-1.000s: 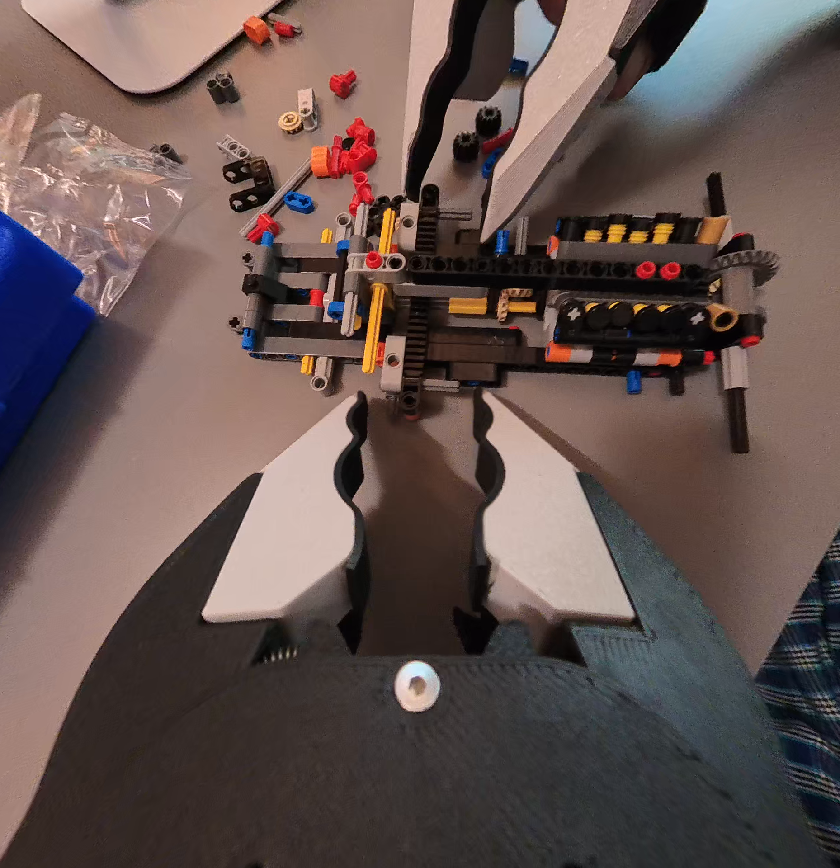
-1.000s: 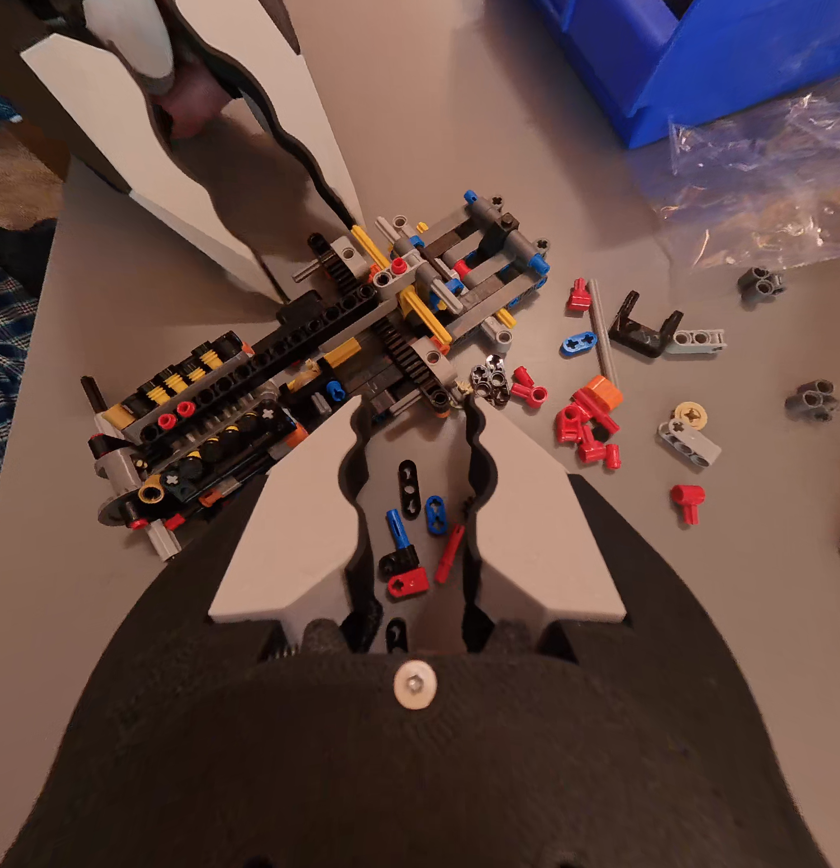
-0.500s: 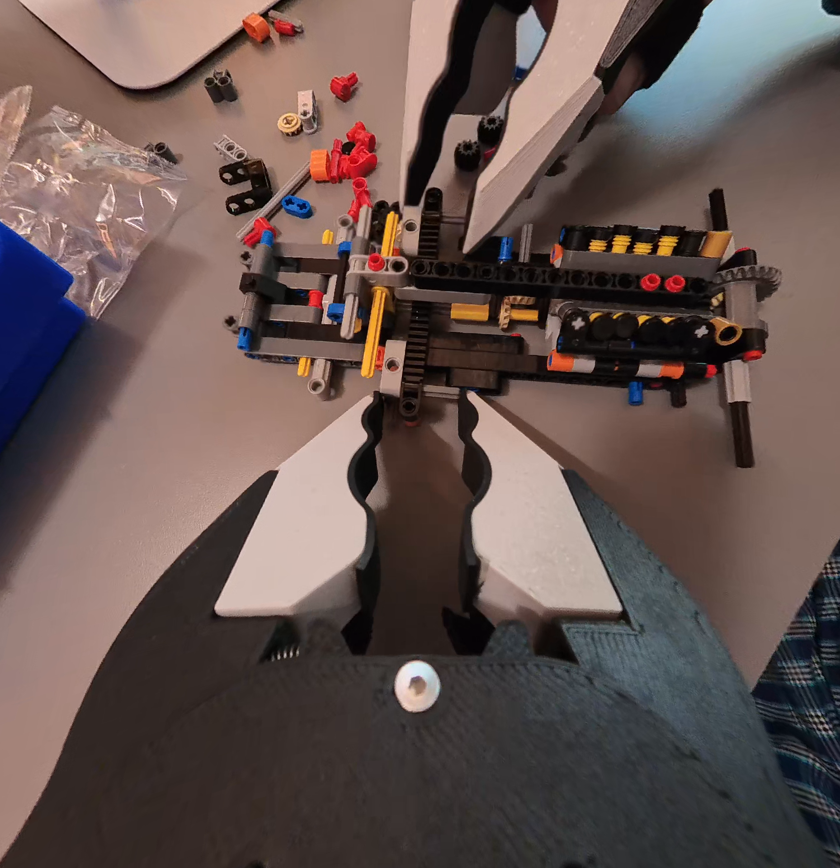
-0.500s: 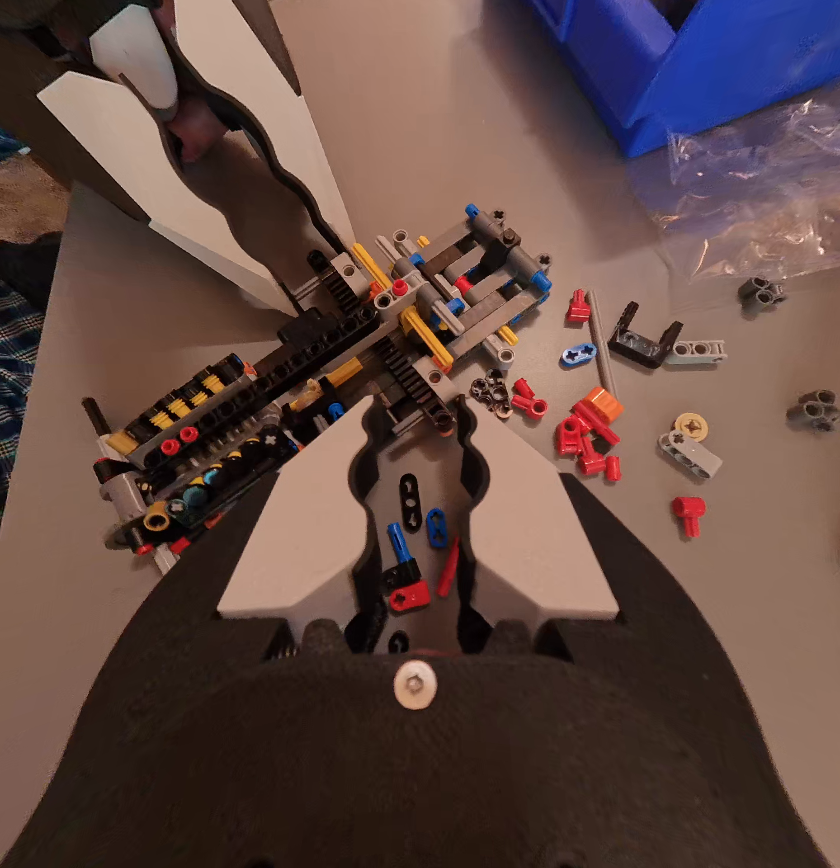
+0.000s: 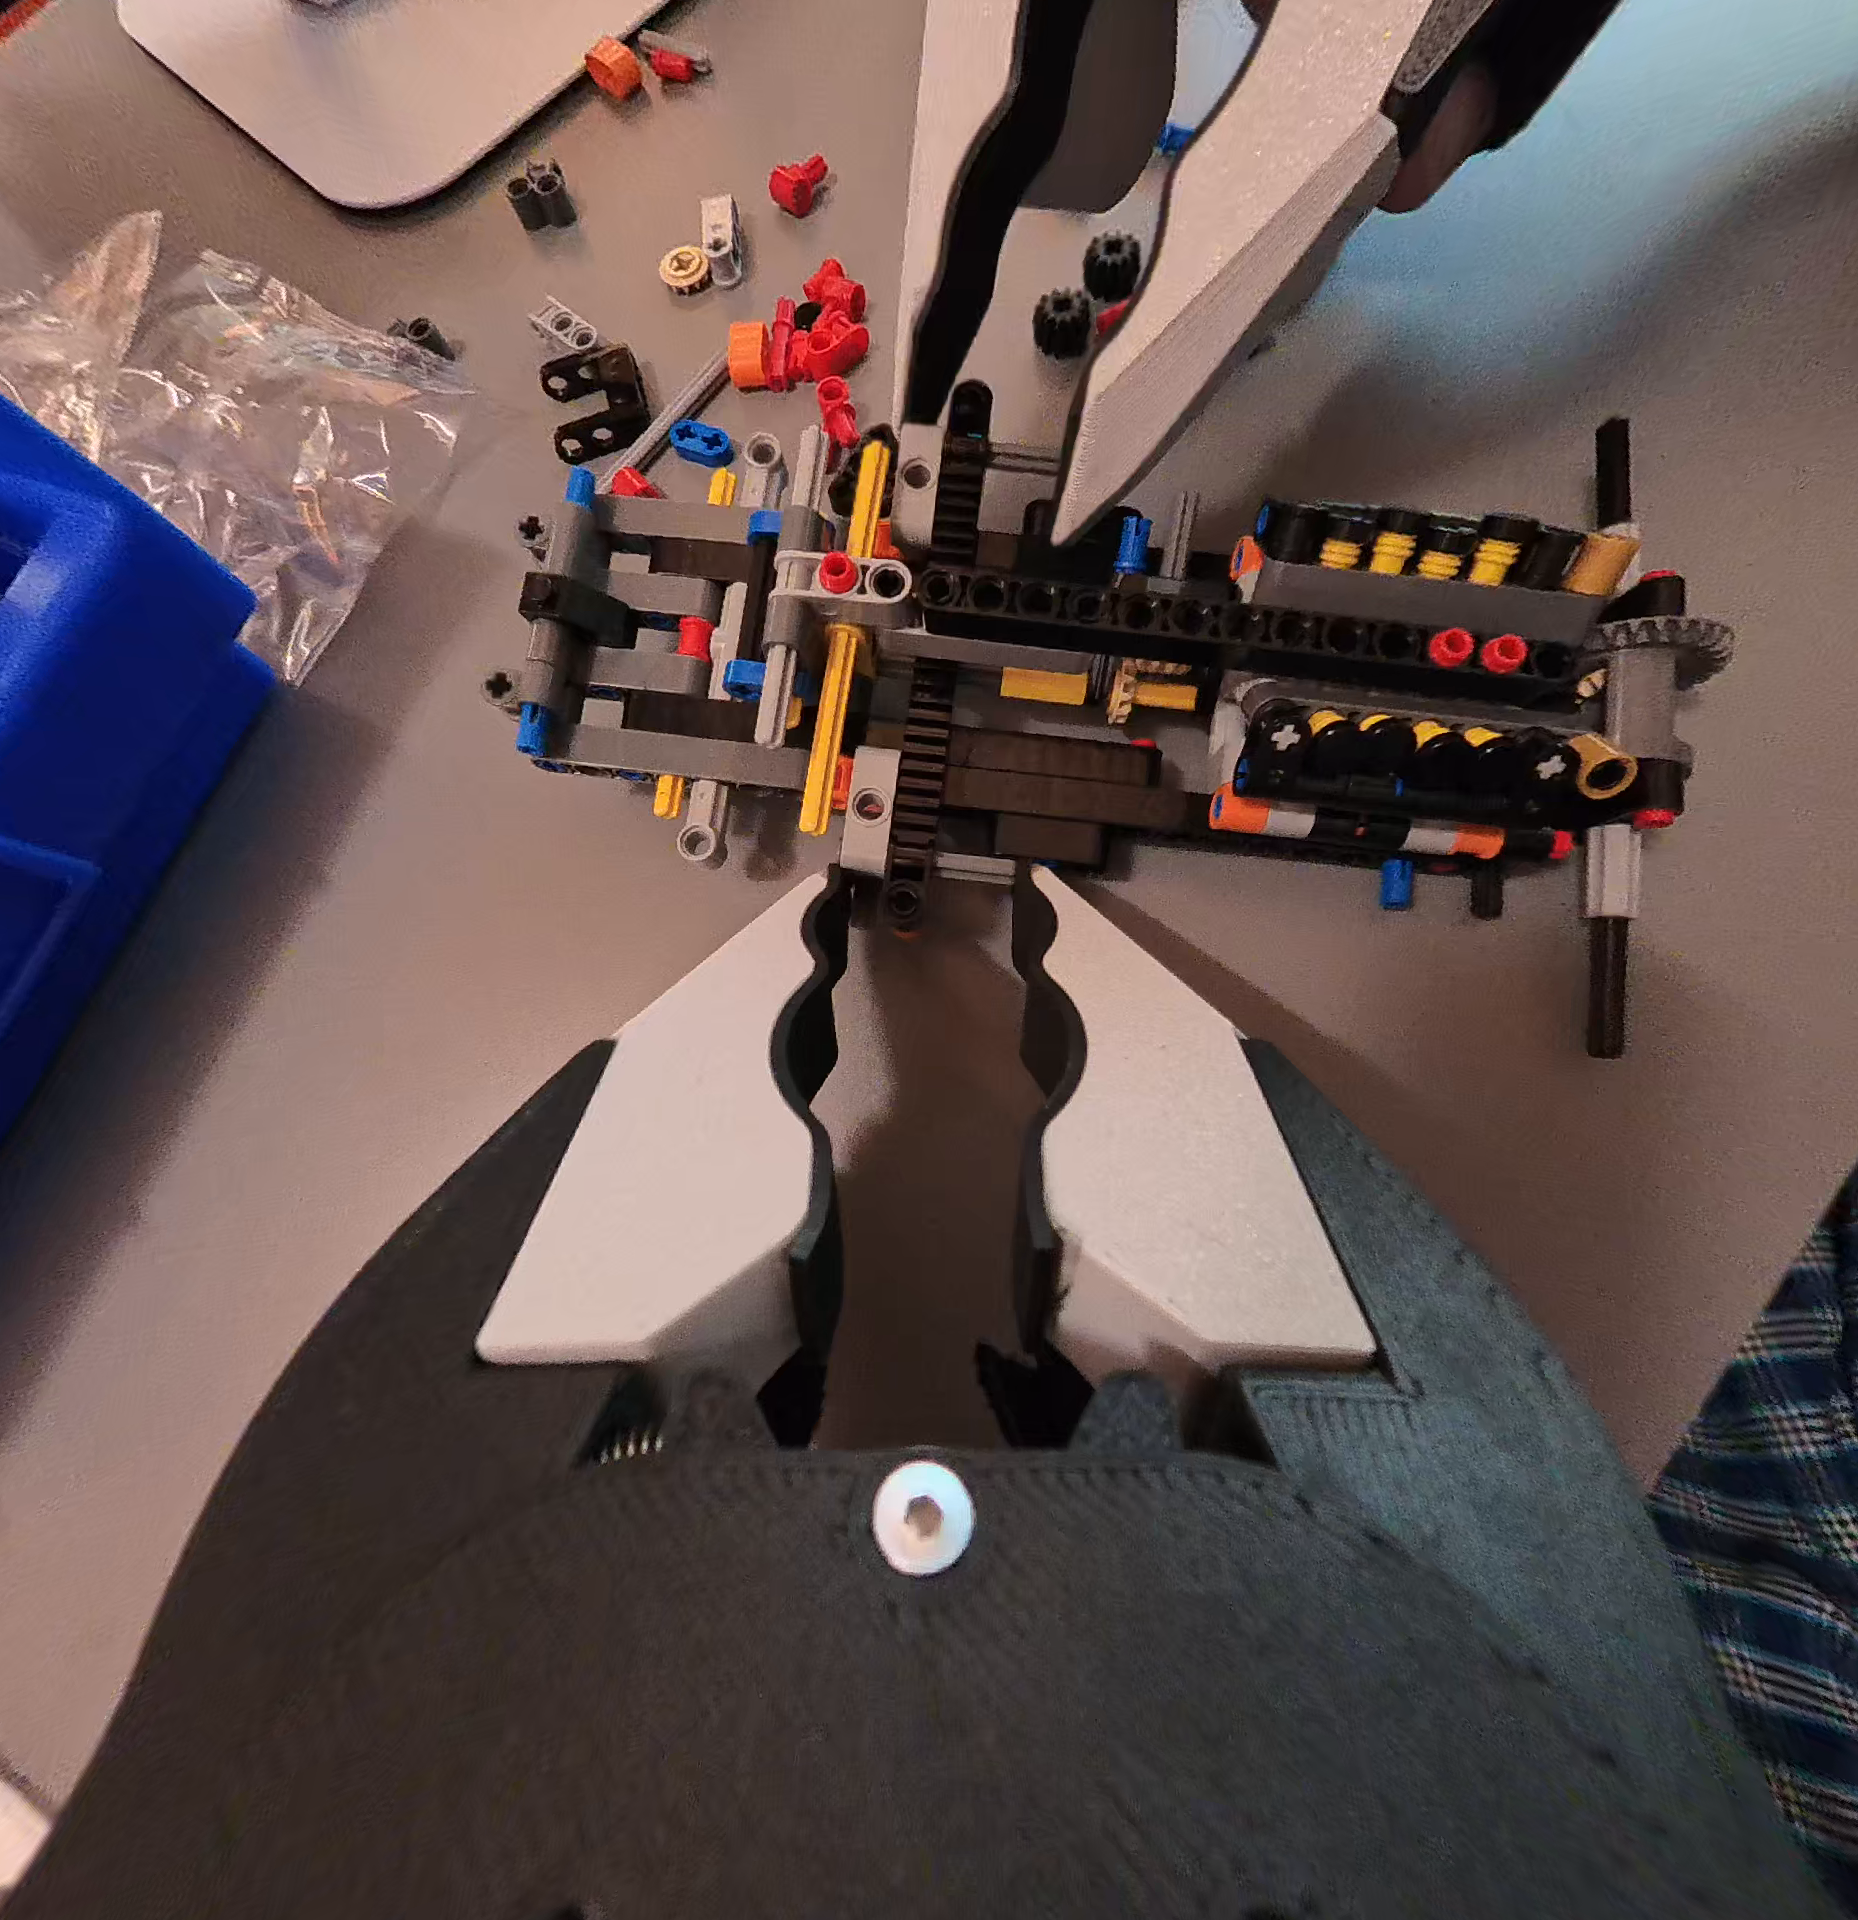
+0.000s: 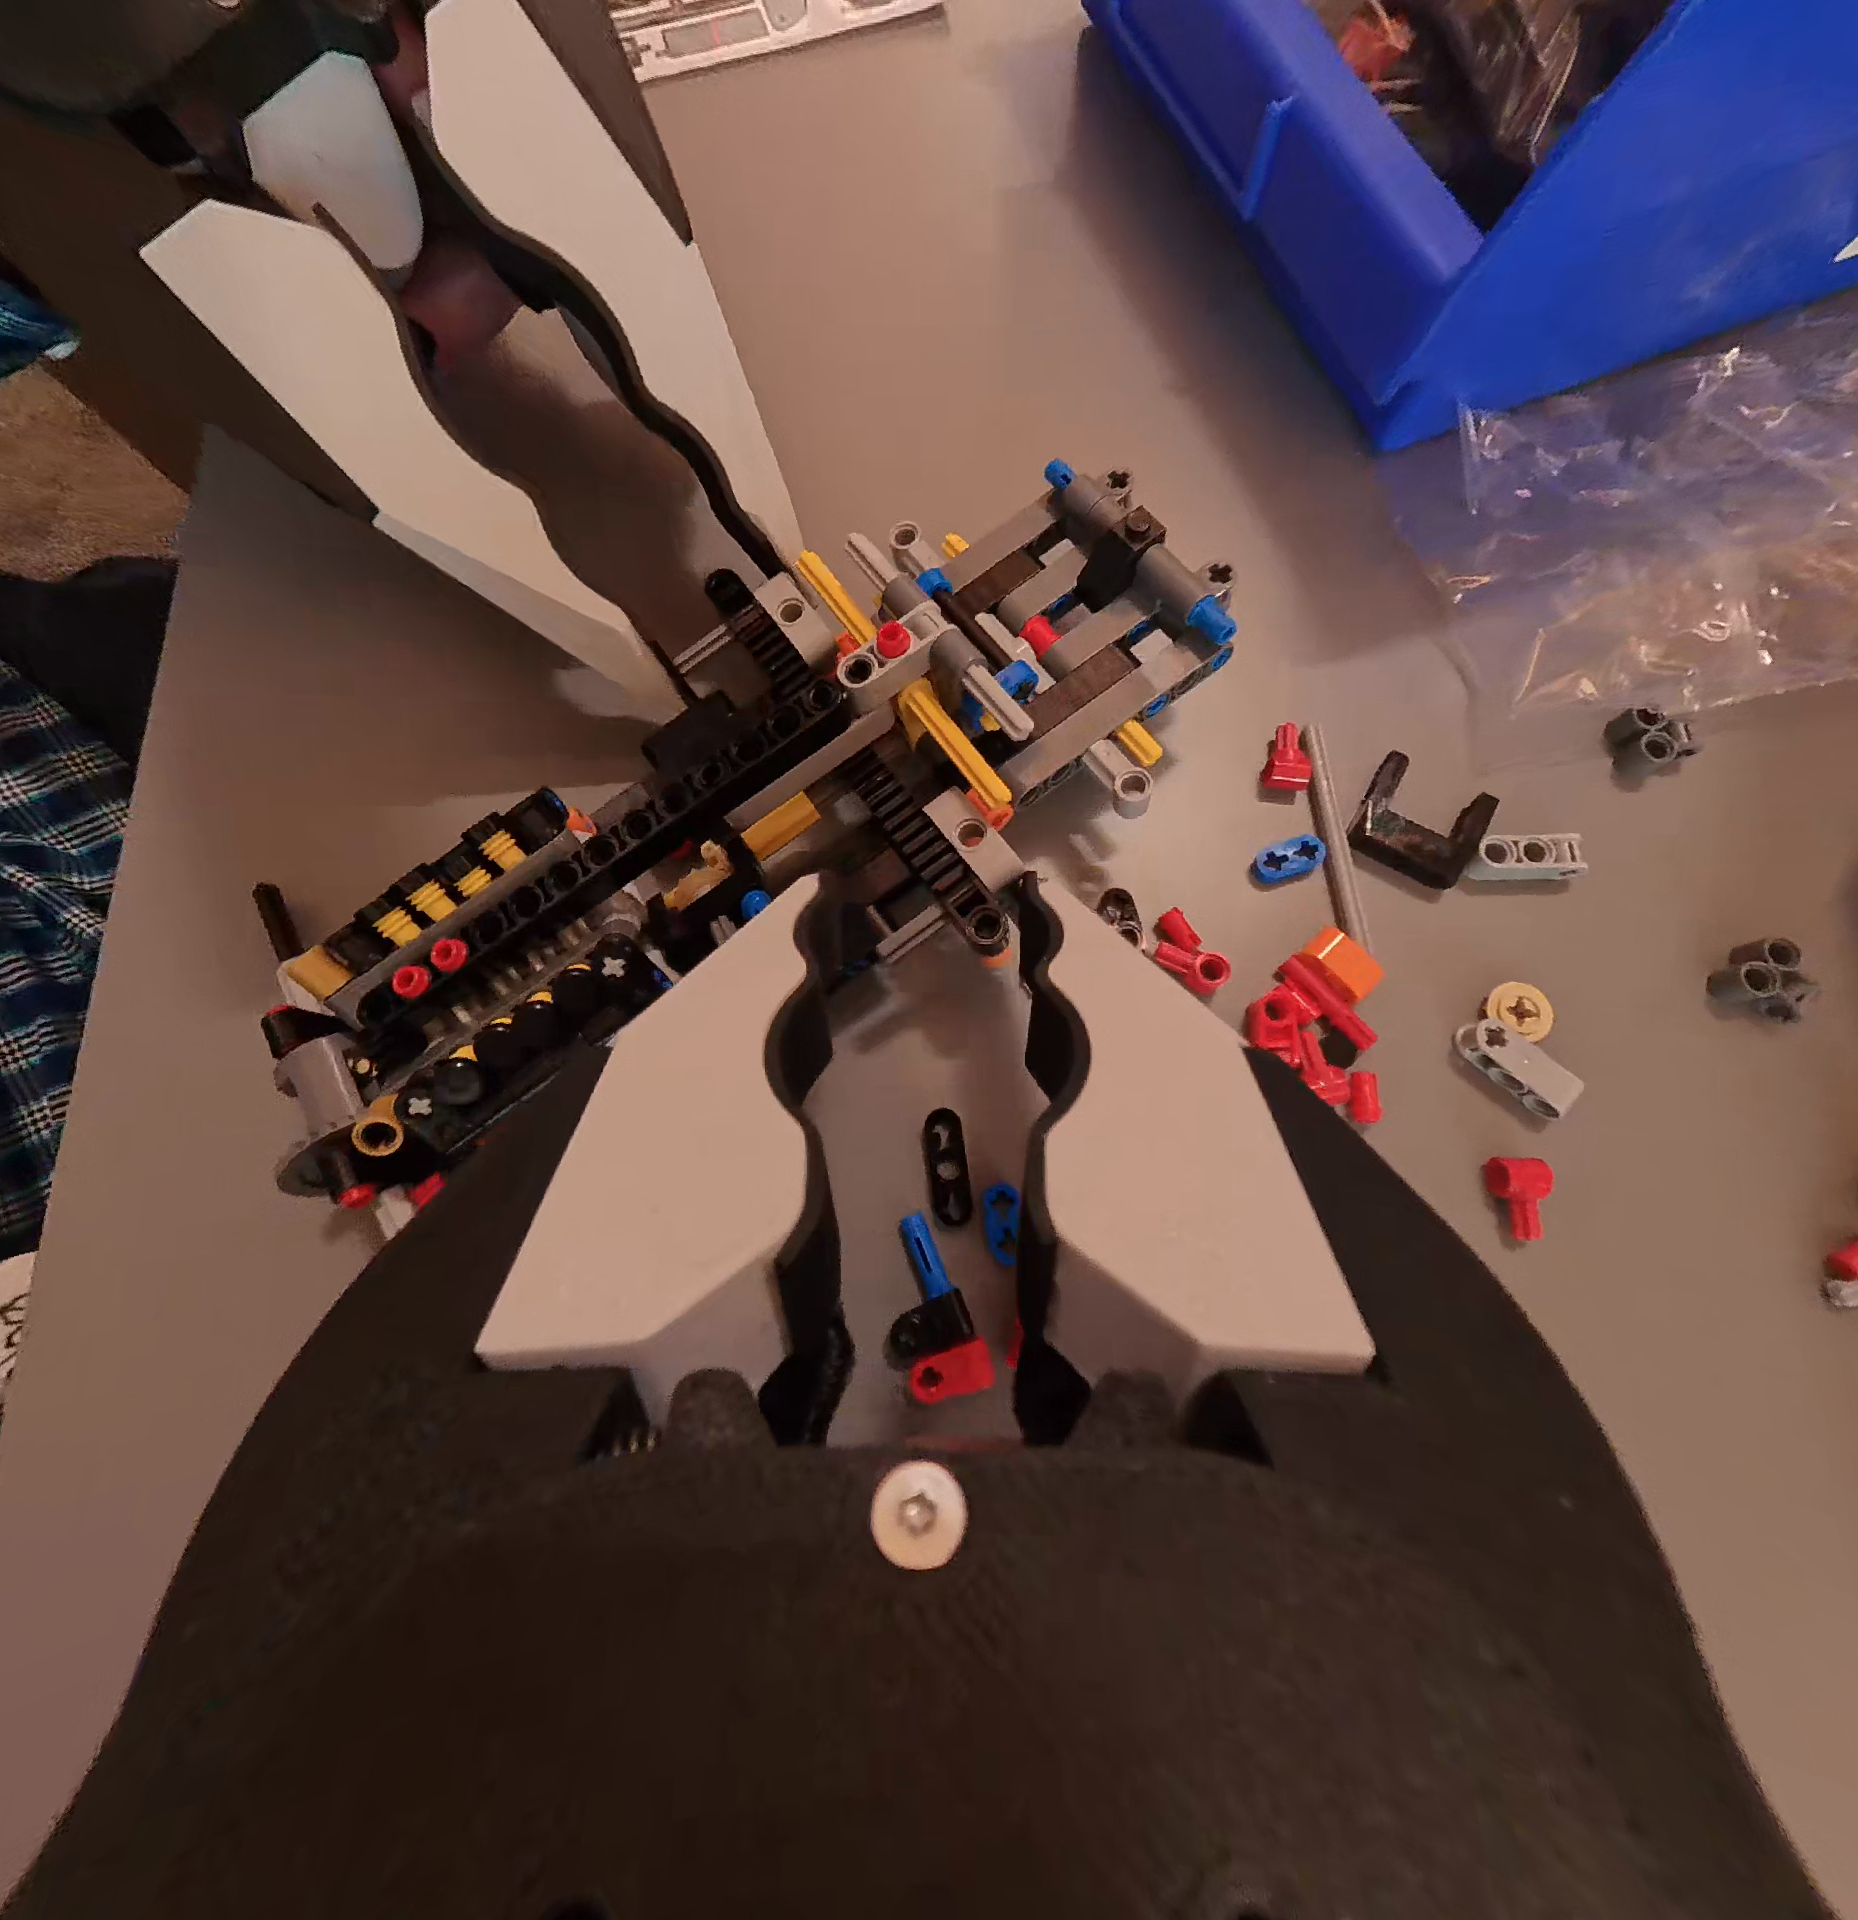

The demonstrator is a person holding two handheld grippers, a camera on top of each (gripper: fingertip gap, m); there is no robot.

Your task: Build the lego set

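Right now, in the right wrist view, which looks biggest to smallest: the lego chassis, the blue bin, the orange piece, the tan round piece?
1. Blue bin, though cropped
2. Lego chassis
3. Orange piece and tan round piece: too alike to rank

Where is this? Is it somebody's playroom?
Probably a desk or hobby table indoors. A half-built lego model lies on a grey table, beside loose pieces and a blue parts bin.

A long, partly built plastic lego chassis (image 5: 1070, 675) of black, grey and yellow beams lies flat on the grey surface (image 5: 333, 1039), spanning the middle of the left wrist view. A black toothed rack (image 5: 930, 717) crosses it. Loose small red, blue, orange and black lego pieces (image 6: 1309, 997) lie scattered just beside it, at right of the right wrist view.
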